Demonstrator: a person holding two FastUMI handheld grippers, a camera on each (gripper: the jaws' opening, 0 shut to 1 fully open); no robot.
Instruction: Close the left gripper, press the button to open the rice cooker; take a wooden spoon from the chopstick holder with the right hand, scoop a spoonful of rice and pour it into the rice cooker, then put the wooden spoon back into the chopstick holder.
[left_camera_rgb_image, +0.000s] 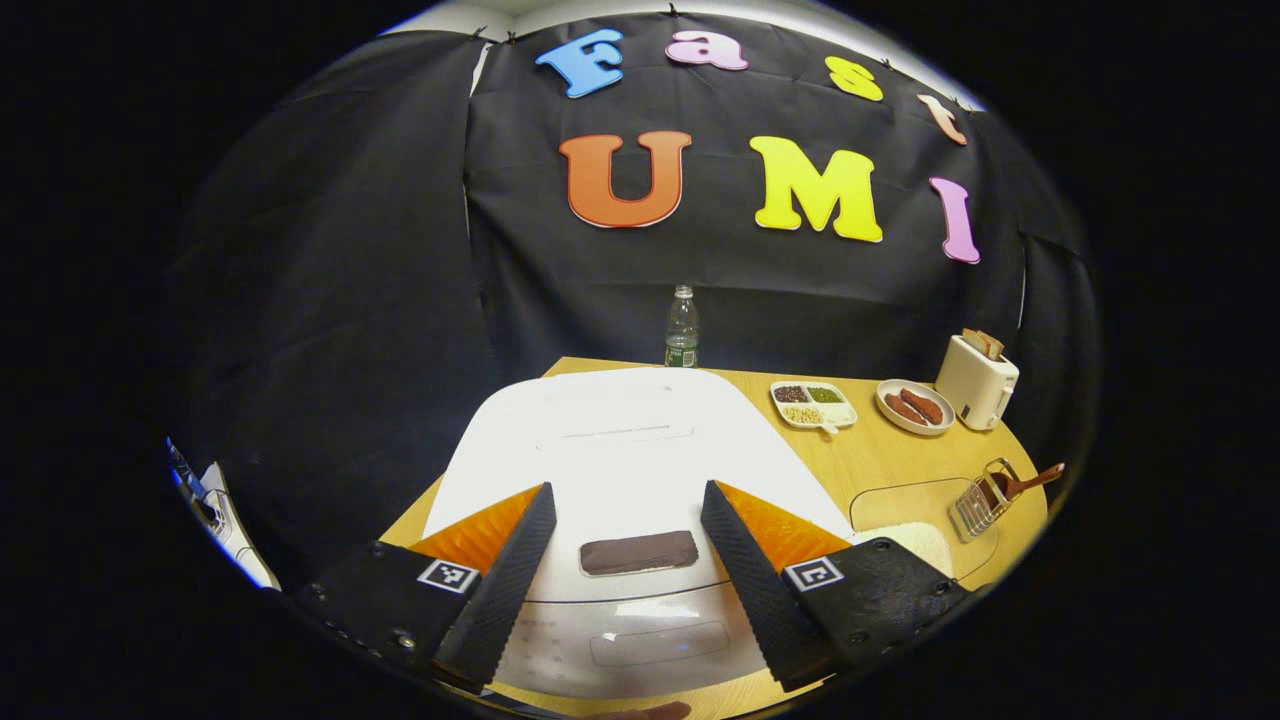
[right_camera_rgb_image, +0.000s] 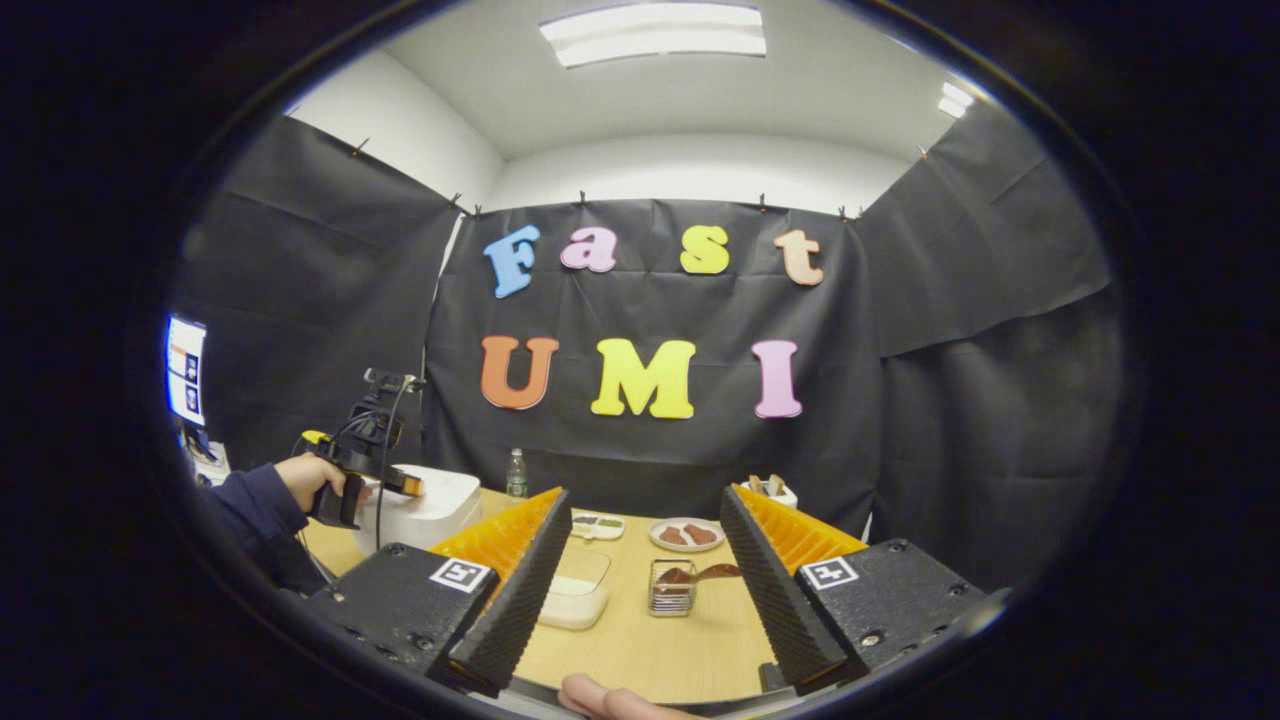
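Note:
The white rice cooker (left_camera_rgb_image: 620, 440) lies close below my left gripper (left_camera_rgb_image: 627, 488), lid down. The gripper is open, a finger on each side of the dark button (left_camera_rgb_image: 638, 552). In the right gripper view, a hand (right_camera_rgb_image: 315, 475) holds that left gripper (right_camera_rgb_image: 400, 484) over the rice cooker (right_camera_rgb_image: 425, 510) at the table's left. My right gripper (right_camera_rgb_image: 644, 495) is open and holds nothing, raised near the table's front edge. Ahead of it a wire chopstick holder (right_camera_rgb_image: 672, 590) holds the wooden spoon (right_camera_rgb_image: 705, 573). A clear box of rice (right_camera_rgb_image: 575, 595) stands left of the holder. The holder (left_camera_rgb_image: 982, 503), spoon (left_camera_rgb_image: 1028, 482) and rice box (left_camera_rgb_image: 915, 525) also show right of the cooker.
At the back of the wooden table (right_camera_rgb_image: 640, 640) stand a water bottle (right_camera_rgb_image: 515, 472), a divided dish of beans (right_camera_rgb_image: 598, 522), a plate of sausages (right_camera_rgb_image: 685, 534) and a toaster (right_camera_rgb_image: 772, 490). A fingertip (right_camera_rgb_image: 610, 700) shows at the bottom edge.

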